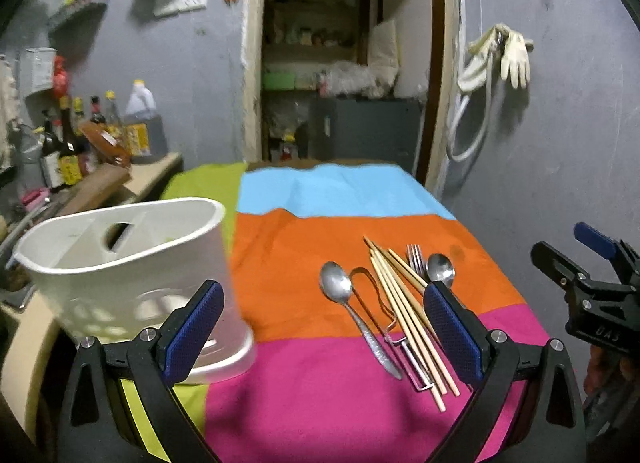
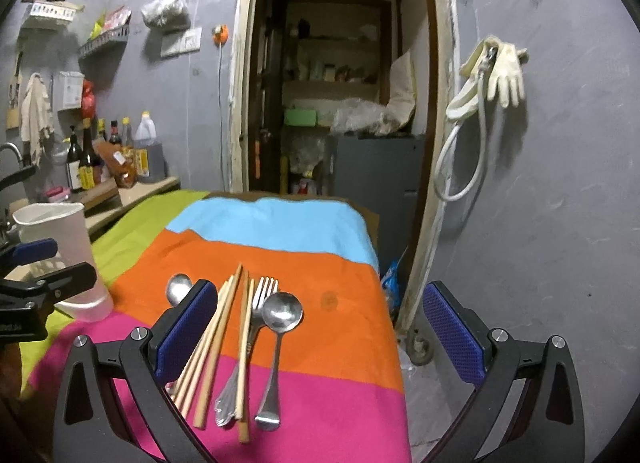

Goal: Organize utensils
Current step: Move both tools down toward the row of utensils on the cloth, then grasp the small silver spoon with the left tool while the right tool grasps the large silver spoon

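Lengthwise, utensils, heads toward doorway.

A cramped home kitchen. Sauce bottles crowd a counter at the left wall, rubber gloves hang by the pantry doorway.

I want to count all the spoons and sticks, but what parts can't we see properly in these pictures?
- Right wrist view: the far-left spoon is mostly hidden behind the right gripper's left finger.
- Left wrist view: the fork shows only its tines; chopsticks and a finger cover the rest.
- Left wrist view: the white holder is motion-blurred, and its bottom cannot be seen.
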`<state>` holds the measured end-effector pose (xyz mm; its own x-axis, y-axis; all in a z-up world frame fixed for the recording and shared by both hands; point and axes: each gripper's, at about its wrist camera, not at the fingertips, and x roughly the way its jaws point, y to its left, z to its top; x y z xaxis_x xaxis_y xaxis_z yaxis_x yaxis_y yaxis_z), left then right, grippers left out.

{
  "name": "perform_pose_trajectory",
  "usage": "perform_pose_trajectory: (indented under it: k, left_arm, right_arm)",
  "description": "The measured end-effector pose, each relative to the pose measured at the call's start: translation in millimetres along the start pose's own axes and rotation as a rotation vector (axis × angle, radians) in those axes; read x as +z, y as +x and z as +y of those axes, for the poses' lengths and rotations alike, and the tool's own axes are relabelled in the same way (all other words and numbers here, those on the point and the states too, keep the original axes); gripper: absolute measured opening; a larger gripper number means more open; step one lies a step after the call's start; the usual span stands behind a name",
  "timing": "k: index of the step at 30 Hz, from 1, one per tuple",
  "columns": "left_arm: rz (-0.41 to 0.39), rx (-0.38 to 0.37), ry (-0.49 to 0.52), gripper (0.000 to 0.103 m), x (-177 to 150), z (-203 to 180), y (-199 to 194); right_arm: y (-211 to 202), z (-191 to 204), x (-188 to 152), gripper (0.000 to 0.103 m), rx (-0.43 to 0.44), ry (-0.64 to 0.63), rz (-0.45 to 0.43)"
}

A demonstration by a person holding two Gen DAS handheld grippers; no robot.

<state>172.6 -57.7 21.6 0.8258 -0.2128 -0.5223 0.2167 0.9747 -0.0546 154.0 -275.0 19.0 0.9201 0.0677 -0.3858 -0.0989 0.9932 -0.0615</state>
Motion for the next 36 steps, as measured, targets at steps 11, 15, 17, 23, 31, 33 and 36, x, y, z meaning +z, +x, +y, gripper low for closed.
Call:
perform_pose_trajectory:
  k: [11, 15, 17, 23, 31, 33, 36]
  left_arm:
    - [0.145, -0.024, 0.000, 0.064, 5, -4, 63]
    - [0.197, -0.020, 0.008, 0.053, 2, -4, 82]
    - [0.220, -0.022, 0.010, 0.044, 1, -3, 90]
    - [0.265, 0.002, -0.012, 0.038, 1, -1, 106]
    - [0.315, 0.031, -0.006, 0.024, 0, 1, 127]
    - [0.327, 0.018, -0.016, 0.024, -1, 3, 131]
    - [0.330, 0.010, -0.033, 0.024, -1, 8, 135]
  right_arm:
    - [66, -16, -9, 0.074, 0.096, 0.010, 0.242]
    - [84, -14, -16, 0.069, 0.132, -0.010, 0.313]
    - [90, -13, -18, 0.066, 0.149, -0.018, 0.340]
    - [104, -9, -21, 0.061, 0.200, -0.030, 0.402]
    - [119, -1, -24, 0.053, 0.234, -0.062, 0.457]
    - [124, 2, -23, 0.052, 0.233, -0.073, 0.463]
    - [132, 3, -22, 0.052, 0.236, -0.075, 0.476]
